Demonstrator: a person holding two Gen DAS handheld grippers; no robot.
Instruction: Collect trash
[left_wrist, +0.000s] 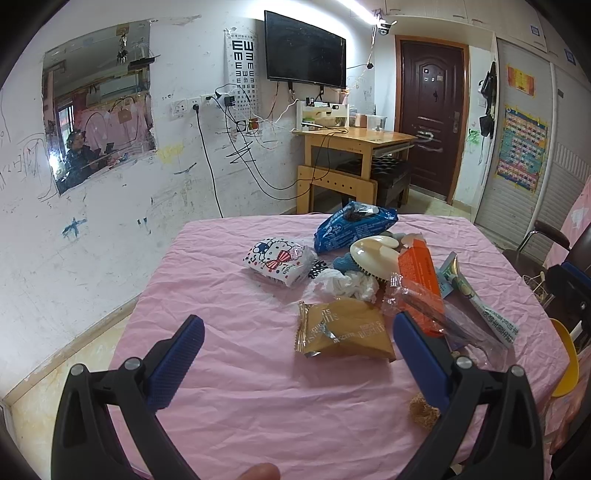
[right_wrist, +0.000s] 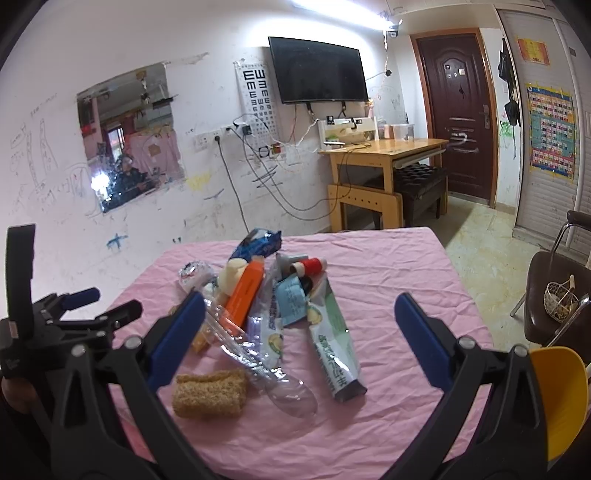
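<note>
A pile of trash lies on the pink-clothed table (left_wrist: 221, 369): a gold biscuit wrapper (left_wrist: 343, 330), crumpled white tissue (left_wrist: 347, 282), an orange box (left_wrist: 421, 280), a clear plastic wrapper (left_wrist: 424, 306), a green and white tube pack (right_wrist: 332, 339), a blue bag (left_wrist: 354, 225) and a Hello Kitty pouch (left_wrist: 277, 260). A clear plastic spoon (right_wrist: 288, 395) and a brown sponge-like block (right_wrist: 210, 393) lie near the front. My left gripper (left_wrist: 299, 339) is open, just before the biscuit wrapper. My right gripper (right_wrist: 299, 317) is open above the tube pack and the clear wrapper. Both are empty.
A yellow bin rim (right_wrist: 557, 391) sits at the table's right edge. A dark chair (right_wrist: 554, 295) holding a wire basket stands to the right. A wooden desk (left_wrist: 354, 147), a wall TV and a brown door stand beyond the table. The left gripper's body (right_wrist: 55, 325) shows at the left of the right wrist view.
</note>
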